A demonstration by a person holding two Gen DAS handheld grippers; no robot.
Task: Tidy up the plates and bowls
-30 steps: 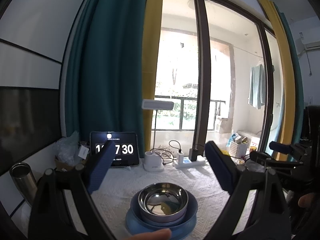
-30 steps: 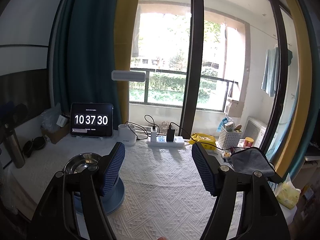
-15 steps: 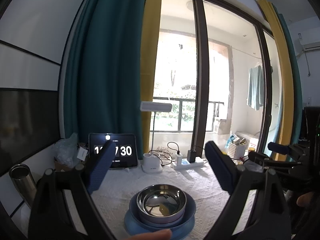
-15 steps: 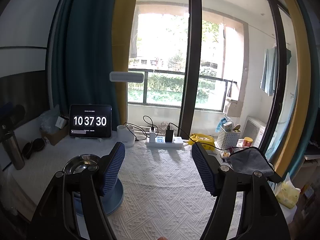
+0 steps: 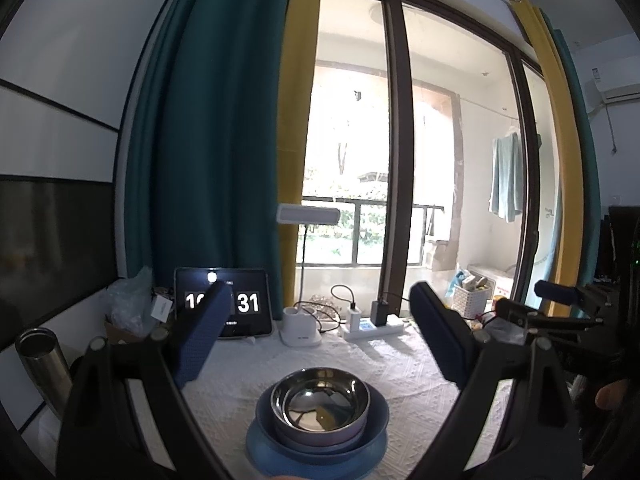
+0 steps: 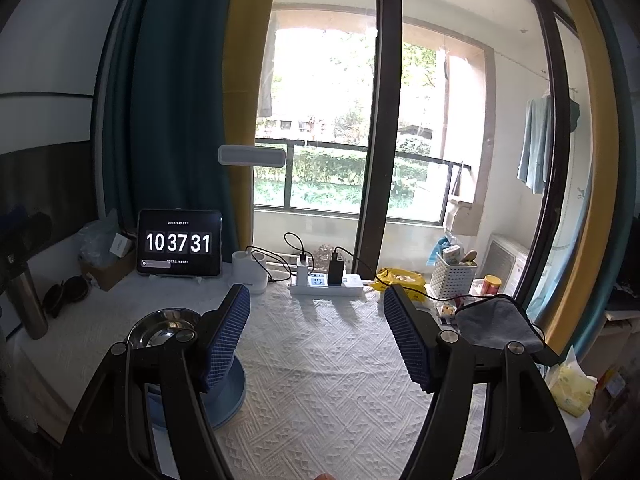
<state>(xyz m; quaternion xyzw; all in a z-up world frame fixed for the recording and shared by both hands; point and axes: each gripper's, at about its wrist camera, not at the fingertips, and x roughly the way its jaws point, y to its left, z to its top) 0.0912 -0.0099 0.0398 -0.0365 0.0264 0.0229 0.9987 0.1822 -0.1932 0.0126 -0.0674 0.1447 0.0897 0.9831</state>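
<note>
Fingers of the left gripper (image 5: 316, 340) stand wide apart and hold nothing, framing the stack at the lower centre of the left wrist view: a stainless steel bowl (image 5: 320, 400) nested in a blue bowl (image 5: 376, 414) that sits on a blue plate (image 5: 256, 446), all resting on the white textured cloth over the counter (image 5: 412, 376). Fingers of the right gripper (image 6: 316, 336) are likewise spread wide and empty, aimed at bare cloth, with the same stack at the lower left of that view, partly hidden behind its left finger. Judging by this nesting, the stacking looks finished or nearly so; no other loose dish shows in either view. Any further move would probably call for checking the stack sits centred, or drawing both grippers clear without nudging the steel bowl's rim.
</note>
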